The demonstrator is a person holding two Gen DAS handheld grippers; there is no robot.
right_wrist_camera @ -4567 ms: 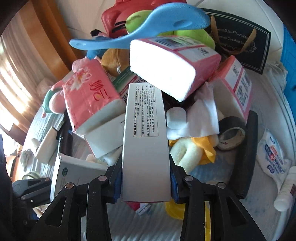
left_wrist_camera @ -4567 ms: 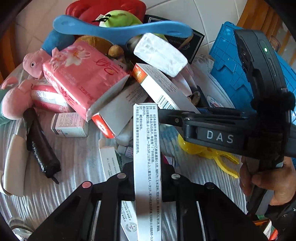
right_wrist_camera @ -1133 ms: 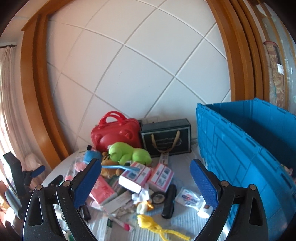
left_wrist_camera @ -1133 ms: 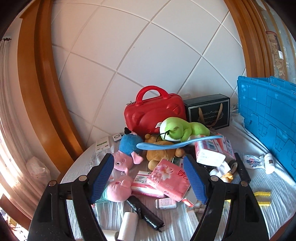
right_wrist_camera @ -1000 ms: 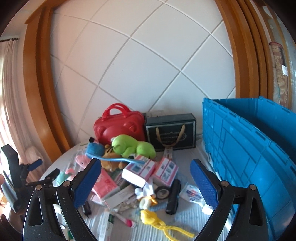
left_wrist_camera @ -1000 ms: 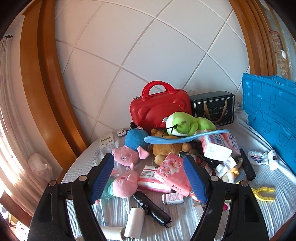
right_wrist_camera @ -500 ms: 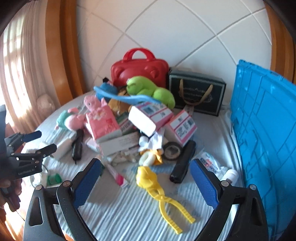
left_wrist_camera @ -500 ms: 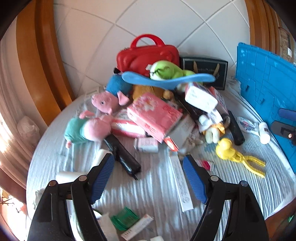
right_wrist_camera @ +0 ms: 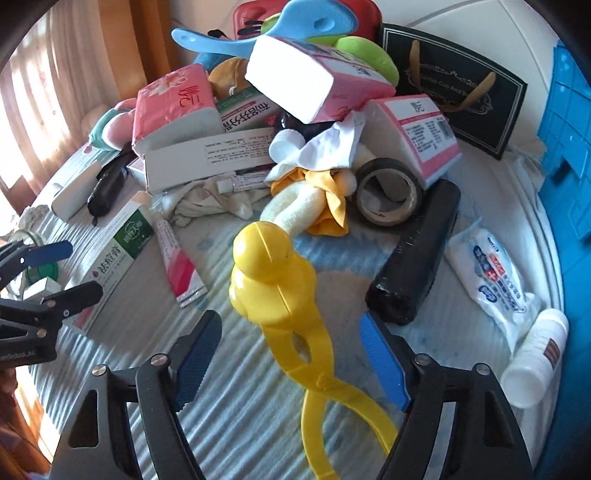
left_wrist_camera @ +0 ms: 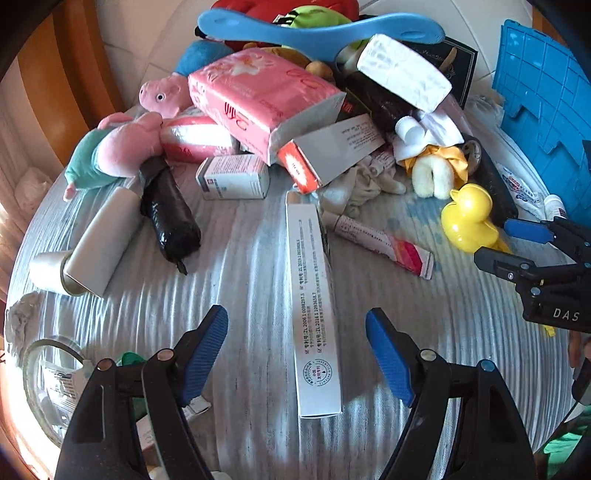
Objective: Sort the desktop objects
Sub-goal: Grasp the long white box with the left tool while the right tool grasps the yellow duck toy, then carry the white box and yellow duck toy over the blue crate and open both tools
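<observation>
A heap of objects lies on a striped cloth. My left gripper is open, straddling a long white toothpaste box that lies flat between its jaws. My right gripper is open around the handles of a yellow duck-shaped tongs, which also shows in the left wrist view. Neither gripper holds anything. The right gripper shows at the right edge of the left wrist view. The left gripper shows at the left edge of the right wrist view.
A blue crate stands at the right. The pile holds pink tissue packs, pig plush toys, a blue shoehorn, black tape roll, black rolls and a red tube. A glass jar sits at the left edge.
Both grippers have dropped from high above the table down to the cloth. The left now straddles the long white box, the right the yellow duck tongs. Both stay open.
</observation>
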